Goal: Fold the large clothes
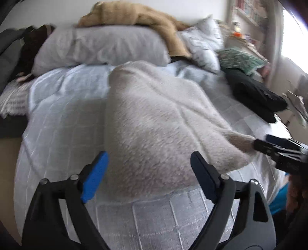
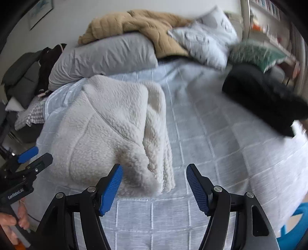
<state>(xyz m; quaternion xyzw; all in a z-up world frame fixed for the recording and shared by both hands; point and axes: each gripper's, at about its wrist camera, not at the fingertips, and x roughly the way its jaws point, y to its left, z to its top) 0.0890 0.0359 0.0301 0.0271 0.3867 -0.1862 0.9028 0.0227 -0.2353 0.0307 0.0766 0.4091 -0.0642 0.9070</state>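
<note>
A cream fleece garment [image 1: 154, 119] lies folded on the pale blue checked bedspread [image 1: 63, 123]. It also shows in the right wrist view [image 2: 107, 130], left of centre. My left gripper [image 1: 149, 163] is open, its fingers straddling the garment's near edge. It also shows at the left edge of the right wrist view [image 2: 36, 153]. My right gripper [image 2: 154, 175] is open and empty, just off the garment's near right corner. In the left wrist view the right gripper [image 1: 263, 142] sits at a stretched-out corner of the garment.
Grey pillows [image 1: 100, 46], a tan blanket [image 1: 138, 17] and a patterned pillow [image 1: 206, 42] lie at the head of the bed. A black garment [image 2: 265, 100] and a green cushion [image 2: 256, 53] lie on the right. Shelves stand at the far right.
</note>
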